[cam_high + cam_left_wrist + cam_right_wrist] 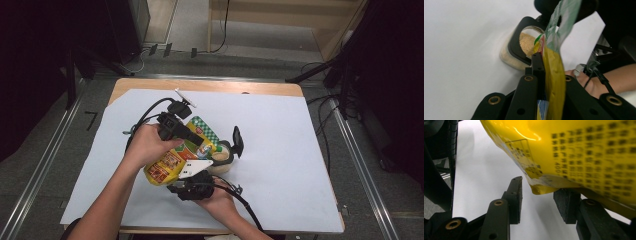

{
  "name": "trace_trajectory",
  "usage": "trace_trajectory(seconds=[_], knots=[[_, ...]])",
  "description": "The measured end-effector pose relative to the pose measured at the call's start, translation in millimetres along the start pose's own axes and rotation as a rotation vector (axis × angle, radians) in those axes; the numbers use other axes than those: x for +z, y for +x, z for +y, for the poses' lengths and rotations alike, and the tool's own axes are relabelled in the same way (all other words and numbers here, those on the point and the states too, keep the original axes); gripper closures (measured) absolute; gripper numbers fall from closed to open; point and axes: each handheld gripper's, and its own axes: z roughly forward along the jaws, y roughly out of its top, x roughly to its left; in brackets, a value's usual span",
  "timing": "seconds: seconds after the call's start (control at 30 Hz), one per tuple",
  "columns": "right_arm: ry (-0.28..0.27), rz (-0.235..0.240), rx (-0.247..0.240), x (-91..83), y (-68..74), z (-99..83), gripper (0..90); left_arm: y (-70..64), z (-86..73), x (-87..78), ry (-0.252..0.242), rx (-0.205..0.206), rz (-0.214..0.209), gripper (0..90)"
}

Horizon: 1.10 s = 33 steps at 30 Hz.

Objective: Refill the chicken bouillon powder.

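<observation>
Bright overhead light; glare on yellow pouch (564, 147), print blurred.

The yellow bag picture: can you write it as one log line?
left tool: shut on yellow bag | bag: tilted over open jar of crumbs | right tool: open, under bag's bottom corner | step: pouring

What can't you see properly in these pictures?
- Jar, high view: the pouch and both grippers cover most of it.
- Pouch print, right gripper view: blurred, unreadable; the pouch runs past the top and right edges.
- Jar, left gripper view: the pouch hides its right side, so any pouring is unseen.
- Left gripper: its right jaw tip sits behind the pouch.
</observation>
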Motion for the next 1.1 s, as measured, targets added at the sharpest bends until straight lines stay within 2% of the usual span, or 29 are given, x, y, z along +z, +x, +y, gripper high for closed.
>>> trace_trajectory(seconds=[0.4,0.53,0.9,1.1], knots=[[-0.015,-0.022,0.026,-3.5,-4.7,0.9,58.1,5.9,-7.6,-23.9,-0.044,0.001,-0.057,90.0],[-0.017,-0.033,0.039,-4.2,-6.7,0.6,56.2,5.8,-9.9,-30.0,-0.052,0.007,-0.054,90.0],[-0.053,-0.077,0.066,-12.0,-12.1,2.0,54.5,15.4,-20.4,-59.0,-0.134,-0.018,-0.089,90.0],[-0.072,-0.077,0.091,-17.2,-14.8,3.9,53.4,22.9,-26.4,-73.2,-0.181,-0.037,-0.102,90.0]])
